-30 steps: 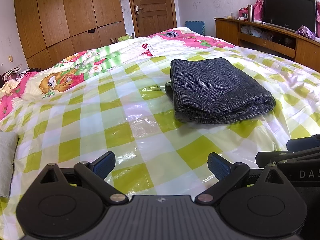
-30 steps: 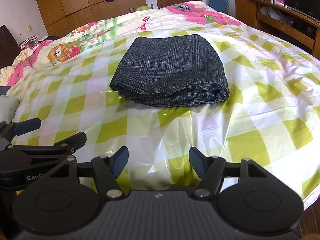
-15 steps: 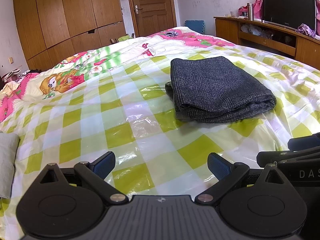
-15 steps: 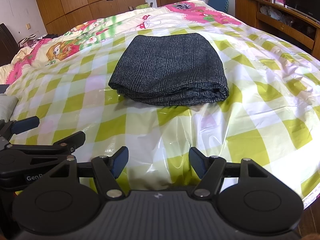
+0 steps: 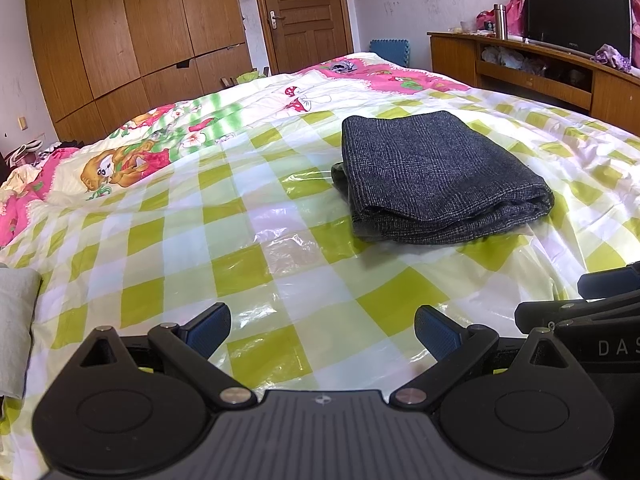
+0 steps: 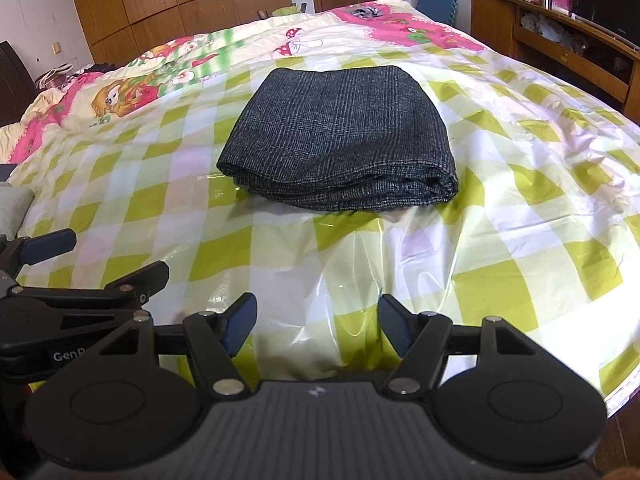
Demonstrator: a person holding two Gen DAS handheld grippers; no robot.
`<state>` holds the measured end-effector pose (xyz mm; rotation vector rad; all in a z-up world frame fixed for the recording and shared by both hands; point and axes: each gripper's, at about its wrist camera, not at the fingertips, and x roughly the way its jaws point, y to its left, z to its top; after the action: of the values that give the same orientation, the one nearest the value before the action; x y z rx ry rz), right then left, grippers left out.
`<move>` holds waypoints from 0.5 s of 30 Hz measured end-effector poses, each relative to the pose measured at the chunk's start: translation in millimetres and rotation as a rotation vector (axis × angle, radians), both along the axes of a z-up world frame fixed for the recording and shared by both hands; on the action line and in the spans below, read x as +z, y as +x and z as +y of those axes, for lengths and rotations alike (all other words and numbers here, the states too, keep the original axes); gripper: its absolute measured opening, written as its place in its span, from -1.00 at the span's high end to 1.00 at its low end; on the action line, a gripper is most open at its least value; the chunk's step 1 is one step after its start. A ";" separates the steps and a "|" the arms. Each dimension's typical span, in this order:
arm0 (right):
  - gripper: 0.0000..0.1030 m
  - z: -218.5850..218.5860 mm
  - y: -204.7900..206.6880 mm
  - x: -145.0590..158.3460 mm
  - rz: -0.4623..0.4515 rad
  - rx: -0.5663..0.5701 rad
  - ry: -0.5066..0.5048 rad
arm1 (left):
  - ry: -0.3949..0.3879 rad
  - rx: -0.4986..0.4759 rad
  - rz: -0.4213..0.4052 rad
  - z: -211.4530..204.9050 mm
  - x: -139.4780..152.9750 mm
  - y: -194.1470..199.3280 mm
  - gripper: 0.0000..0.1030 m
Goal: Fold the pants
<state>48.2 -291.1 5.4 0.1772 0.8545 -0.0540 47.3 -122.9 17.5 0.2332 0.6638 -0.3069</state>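
Left wrist view: the left gripper (image 5: 322, 326) is hovering over the near edge of the bed (image 5: 256, 264), its blue-padded fingers spread wide and gripping nothing. The pants (image 5: 436, 180), dark grey and folded into a thick rectangle, are lying further in, toward the bed's right side. The right gripper (image 5: 588, 300) is showing at the right edge.

Right wrist view: the right gripper (image 6: 318, 322) is hanging spread apart and empty by the near edge. The pants (image 6: 340, 140) are lying straight ahead, mid-bed.
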 end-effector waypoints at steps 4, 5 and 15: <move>-0.33 0.7 0.9 -0.2 0.001 0.000 0.000 | 0.000 0.000 0.001 -0.5 0.1 -0.1 -1.00; -0.33 0.2 0.4 -0.2 0.002 0.000 0.000 | 0.000 0.000 0.001 -0.5 0.1 -0.2 -1.00; -0.33 0.4 0.1 0.2 0.001 0.000 0.000 | 0.000 0.000 0.000 0.1 0.0 -0.2 -1.00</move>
<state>48.4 -290.7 5.5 0.1771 0.8559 -0.0540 47.1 -122.8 17.4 0.2332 0.6642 -0.3068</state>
